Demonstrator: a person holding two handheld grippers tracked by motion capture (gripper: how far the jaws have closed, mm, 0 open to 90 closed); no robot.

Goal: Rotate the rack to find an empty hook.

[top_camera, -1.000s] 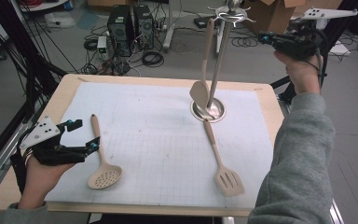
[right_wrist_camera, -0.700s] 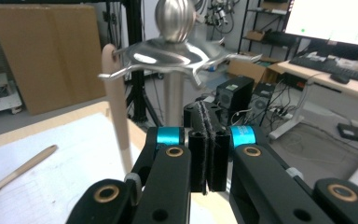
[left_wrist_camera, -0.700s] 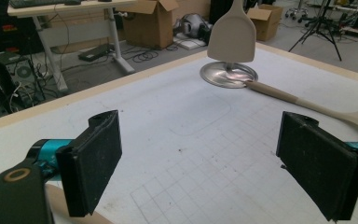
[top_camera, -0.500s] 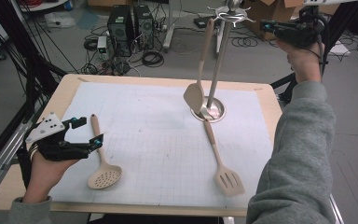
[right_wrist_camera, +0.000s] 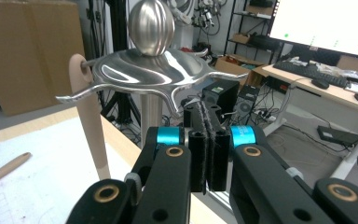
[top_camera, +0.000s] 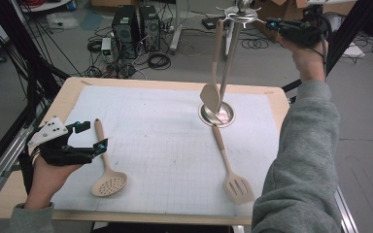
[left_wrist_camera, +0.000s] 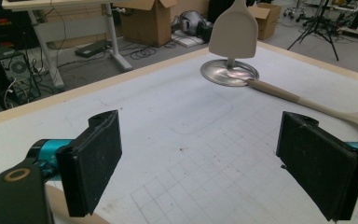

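A steel utensil stand (top_camera: 230, 53) rises from its round base (top_camera: 217, 114) at the back of the table. A beige spatula (top_camera: 213, 63) hangs from one hook of the stand's crown (right_wrist_camera: 154, 70). My right gripper (top_camera: 272, 23) is held high just right of that crown, shut with nothing between its pads (right_wrist_camera: 207, 140). A beige slotted turner (top_camera: 230, 170) lies in front of the base. At the left lies a beige skimmer spoon (top_camera: 108, 183). My left gripper (top_camera: 91, 136) is open low over its handle, and nothing sits between the pads (left_wrist_camera: 214, 168).
A white gridded mat (top_camera: 165, 145) covers most of the wooden table (top_camera: 9, 199). Computer towers and cables (top_camera: 136, 29) lie on the floor behind the table. Black frame poles (top_camera: 24, 73) stand at the far left. The right sleeve (top_camera: 301, 165) reaches over the table's right edge.
My right gripper has risen and moved left toward the top of the stand, staying shut. My left gripper has edged forward and right, closer to the skimmer's handle.
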